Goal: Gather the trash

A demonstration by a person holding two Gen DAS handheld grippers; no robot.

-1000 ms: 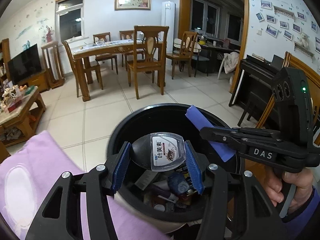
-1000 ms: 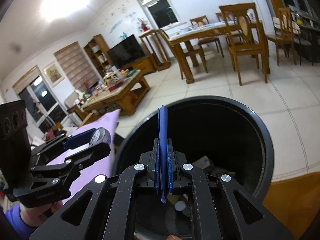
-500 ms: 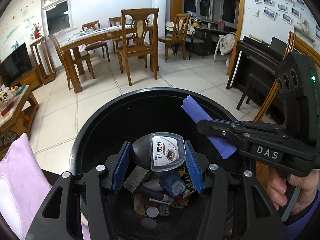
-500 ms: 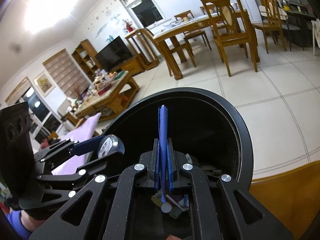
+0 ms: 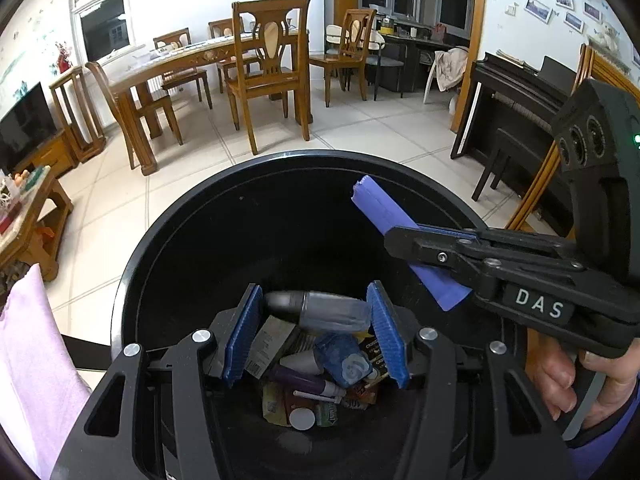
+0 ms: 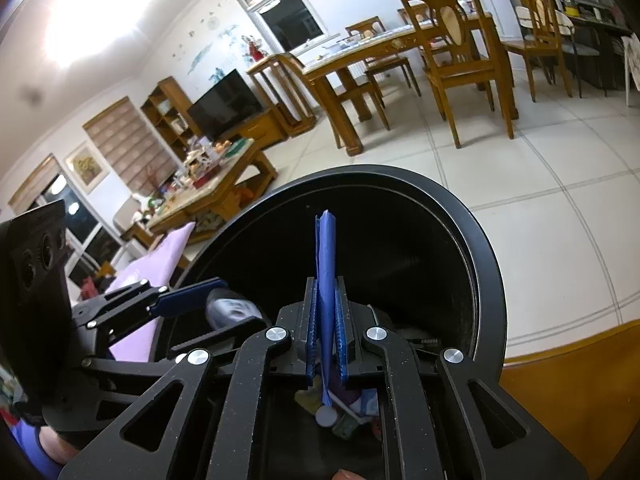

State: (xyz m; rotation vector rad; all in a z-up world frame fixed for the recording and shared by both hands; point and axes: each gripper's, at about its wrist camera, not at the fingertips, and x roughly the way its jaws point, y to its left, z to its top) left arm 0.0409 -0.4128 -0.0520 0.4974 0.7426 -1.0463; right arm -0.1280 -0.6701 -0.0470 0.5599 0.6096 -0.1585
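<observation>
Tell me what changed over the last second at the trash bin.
The left gripper moved in over the black bin and opened its jaws; the small bottle has turned sideways and blurs, apparently dropping. The right gripper is still shut on the blue strip above the bin.

Pale square-tiled floor (image 5: 192, 200) spreads back to a long wooden dining table (image 5: 188, 60) ringed by carved wooden chairs (image 5: 272, 68). A dark upright piano (image 5: 516, 108) stands right, a flat black television (image 6: 226, 102) left, a cluttered wooden coffee table (image 6: 216, 184) nearby, bright ceiling light (image 6: 100, 12) overhead.
</observation>
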